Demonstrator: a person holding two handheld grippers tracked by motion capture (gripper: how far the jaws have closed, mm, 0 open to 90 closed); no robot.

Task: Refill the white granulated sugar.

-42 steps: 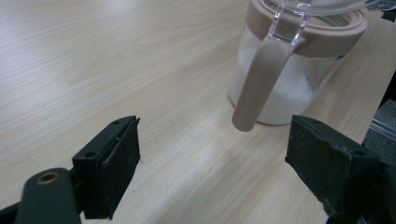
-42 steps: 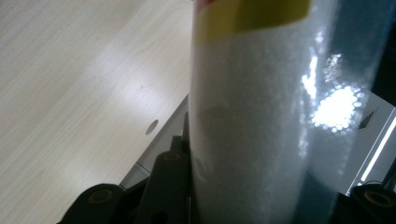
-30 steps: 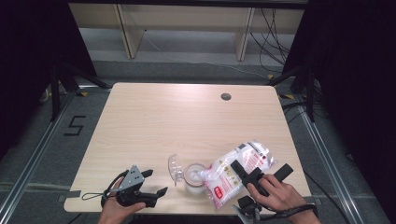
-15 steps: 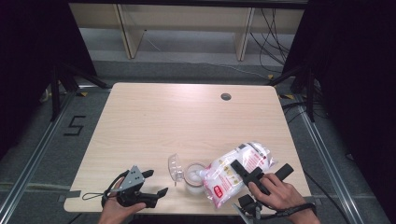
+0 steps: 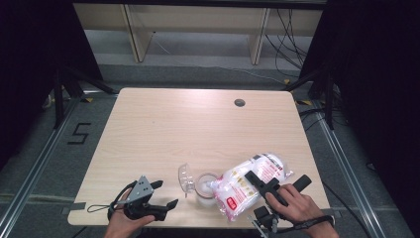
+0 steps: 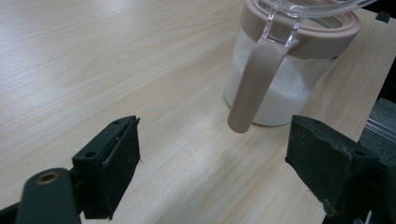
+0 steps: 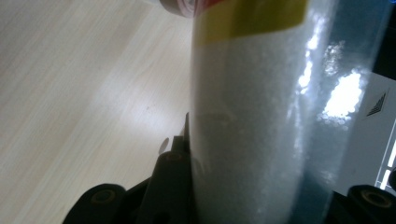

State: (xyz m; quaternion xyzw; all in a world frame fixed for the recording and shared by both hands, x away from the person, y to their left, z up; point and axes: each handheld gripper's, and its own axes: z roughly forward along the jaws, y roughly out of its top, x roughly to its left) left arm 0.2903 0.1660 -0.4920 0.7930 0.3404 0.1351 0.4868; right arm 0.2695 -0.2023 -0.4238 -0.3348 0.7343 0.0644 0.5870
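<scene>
Fingers (image 7: 177, 154) of right gripper (image 5: 267, 184) clamped on bag (image 5: 250, 184), tilted mouth-down over jar (image 5: 205, 186) by counter's (image 5: 198, 129) near edge; left gripper (image 5: 163, 194) fingers apart, empty, left of jar.

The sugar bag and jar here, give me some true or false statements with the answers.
1. The right gripper is clamped on the bag. True.
2. The bag stands upright. False: it is tilted, its low end at the jar.
3. The left gripper holds the jar's handle. False: its jaws are open and apart from the jar.
4. The jar already holds white grains. True.
5. The jar's lid is shut. False: it is flipped open to the jar's left.
</scene>
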